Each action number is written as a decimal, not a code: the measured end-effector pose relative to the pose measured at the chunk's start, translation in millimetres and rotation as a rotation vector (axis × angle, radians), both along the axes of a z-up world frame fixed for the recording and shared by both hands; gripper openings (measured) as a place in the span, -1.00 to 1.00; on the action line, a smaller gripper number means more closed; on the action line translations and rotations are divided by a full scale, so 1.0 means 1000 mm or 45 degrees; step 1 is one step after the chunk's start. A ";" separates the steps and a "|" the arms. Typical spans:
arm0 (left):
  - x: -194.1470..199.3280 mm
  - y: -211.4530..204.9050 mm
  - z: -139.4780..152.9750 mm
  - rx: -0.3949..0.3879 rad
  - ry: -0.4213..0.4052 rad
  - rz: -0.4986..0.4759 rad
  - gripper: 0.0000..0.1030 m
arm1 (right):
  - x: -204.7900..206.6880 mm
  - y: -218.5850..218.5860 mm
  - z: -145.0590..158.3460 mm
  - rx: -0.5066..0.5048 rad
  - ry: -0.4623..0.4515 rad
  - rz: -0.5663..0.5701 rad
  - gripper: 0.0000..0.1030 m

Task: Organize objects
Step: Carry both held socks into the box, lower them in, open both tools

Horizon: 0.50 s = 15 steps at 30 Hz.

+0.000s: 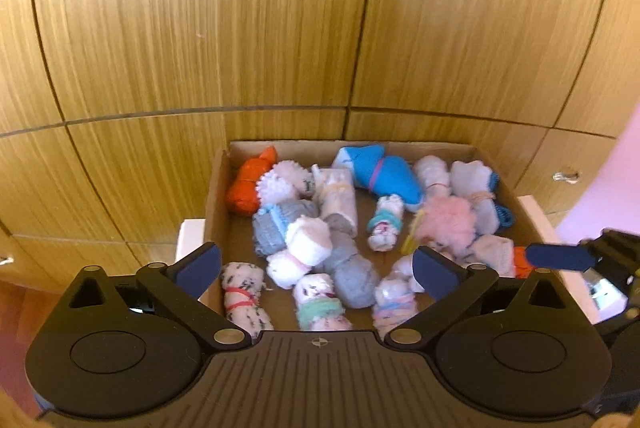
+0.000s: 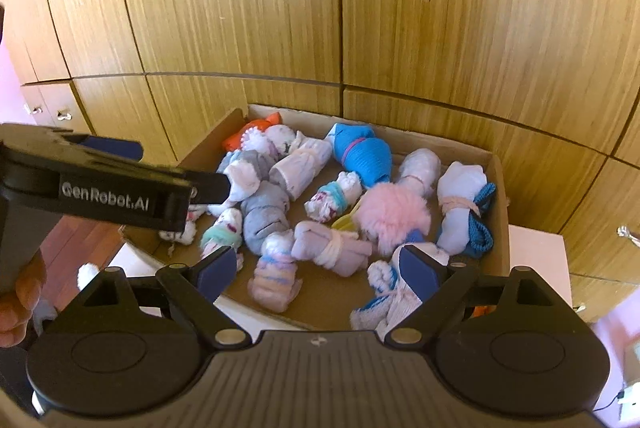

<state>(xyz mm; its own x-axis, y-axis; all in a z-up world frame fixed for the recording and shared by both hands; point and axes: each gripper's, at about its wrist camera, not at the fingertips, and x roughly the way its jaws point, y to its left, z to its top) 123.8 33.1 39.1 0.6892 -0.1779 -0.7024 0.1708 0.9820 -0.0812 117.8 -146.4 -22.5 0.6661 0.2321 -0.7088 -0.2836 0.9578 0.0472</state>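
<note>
Wooden cabinet doors (image 1: 200, 28) back the cardboard box (image 1: 216, 196) where rolled sock bundles (image 1: 340, 192) lie banded so pairs stay together. My left gripper (image 1: 316, 268) and right gripper (image 2: 318, 268) hang spread and empty above them, nothing between the pads.

left gripper (image 1: 318, 266) hangs over a cardboard box (image 1: 216, 196) with its jaws spread wide, nothing between the pads. box is stuffed with rolled sock bundles: an orange one (image 1: 248, 184) far left, a blue one (image 1: 376, 168) at the back, a fluffy pink one (image 1: 448, 220). right gripper (image 1: 560, 257) pokes in from the right edge. wood cabinet doors (image 1: 240, 28) behind.
</note>
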 end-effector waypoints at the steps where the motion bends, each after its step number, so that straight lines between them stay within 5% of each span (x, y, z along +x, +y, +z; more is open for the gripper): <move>1: -0.001 -0.001 0.000 -0.007 0.005 0.006 0.99 | -0.003 0.000 0.000 0.003 0.002 0.001 0.68; 15: -0.014 -0.010 0.002 0.093 0.017 0.032 0.99 | -0.022 0.004 0.000 0.032 0.004 0.019 0.69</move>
<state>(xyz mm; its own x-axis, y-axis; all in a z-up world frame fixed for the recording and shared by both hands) 109.9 22.8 40.7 0.6833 -0.1085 -0.7220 0.1450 0.9894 -0.0114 95.8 -142.8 -22.4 0.6601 0.2597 -0.7049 -0.2975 0.9520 0.0721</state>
